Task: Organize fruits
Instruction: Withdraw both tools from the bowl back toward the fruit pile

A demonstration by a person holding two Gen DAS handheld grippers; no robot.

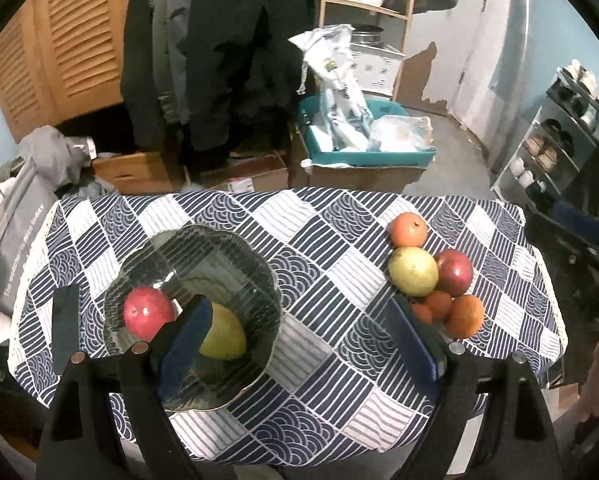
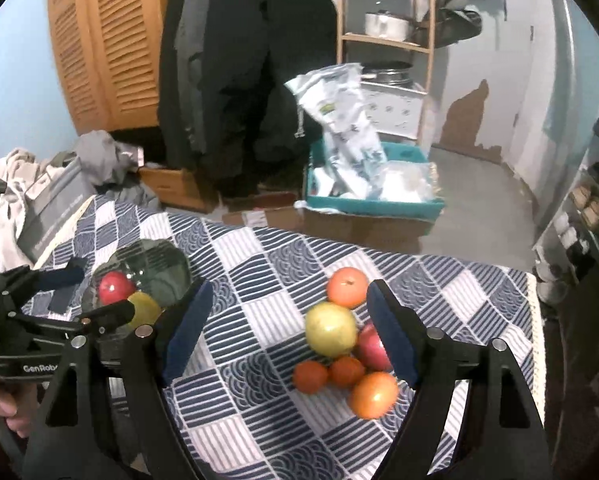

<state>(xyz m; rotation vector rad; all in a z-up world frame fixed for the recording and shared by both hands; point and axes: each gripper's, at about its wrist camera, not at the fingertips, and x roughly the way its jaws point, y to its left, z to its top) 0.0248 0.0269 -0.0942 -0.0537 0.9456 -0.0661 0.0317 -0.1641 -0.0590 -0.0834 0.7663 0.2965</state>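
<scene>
Yellow-green pear (image 2: 331,329) between right gripper's (image 2: 289,330) spread fingers, ungrasped

Each matte black plastic left gripper (image 1: 301,340) and right gripper (image 2: 289,334) is fitted with dark blue finger pads (image 2: 187,328) and silver round screws (image 2: 433,333). White "GenRobo" lettering and a bare-skinned hand (image 2: 3,408) are seen.

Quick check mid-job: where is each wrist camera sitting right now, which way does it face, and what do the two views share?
Left wrist: above the near table edge, facing the glass bowl; own open left gripper shows.
Right wrist: further right, facing the loose fruit pile; own open right gripper shows, plus the left gripper and hand at left.
Shared: bowl, pile, checked tablecloth, teal bin.
</scene>
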